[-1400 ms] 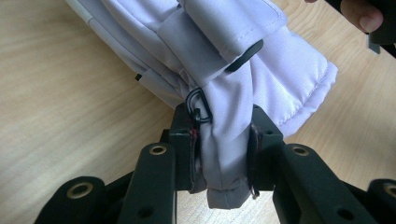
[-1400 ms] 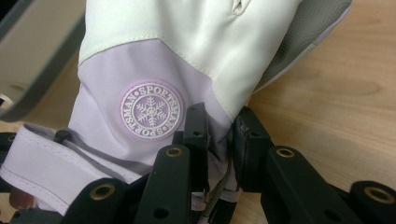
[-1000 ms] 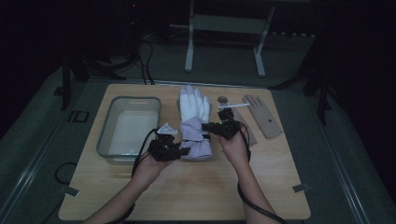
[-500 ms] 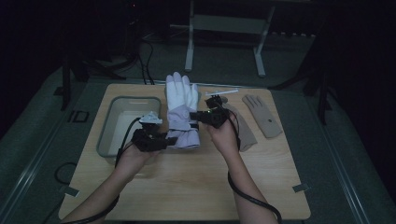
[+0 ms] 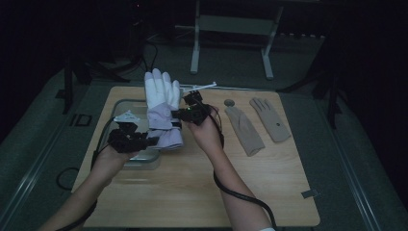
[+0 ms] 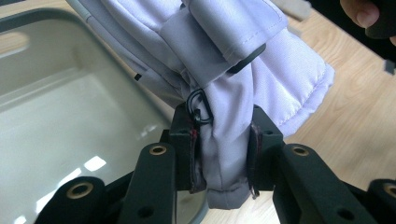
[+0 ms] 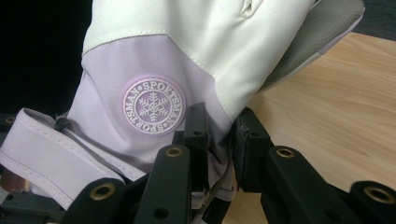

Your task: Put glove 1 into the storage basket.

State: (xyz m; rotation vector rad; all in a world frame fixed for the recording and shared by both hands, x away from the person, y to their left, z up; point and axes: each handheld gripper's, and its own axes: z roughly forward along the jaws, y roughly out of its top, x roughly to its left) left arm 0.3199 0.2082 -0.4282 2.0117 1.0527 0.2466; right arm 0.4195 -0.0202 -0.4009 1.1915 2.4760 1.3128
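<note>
High view: the white-and-lilac ski glove point(image 5: 162, 108) hangs lifted between left gripper point(image 5: 144, 141) and right gripper point(image 5: 182, 114), partly over the clear tray point(image 5: 126, 107), apparently clear of the wooden table point(image 5: 192, 187). Left gripper view: jaws pinch the cuff edge point(image 6: 224, 158) by a black clip point(image 6: 198, 105). Right gripper view: jaws clamp a thin fold beside the snowflake badge point(image 7: 153, 107); that shallow bite could slip, dropping one side.

High view is dim, surroundings nearly black; gripper views are brighter and sharp, with glare patches in the tray point(image 6: 70, 140).
</note>
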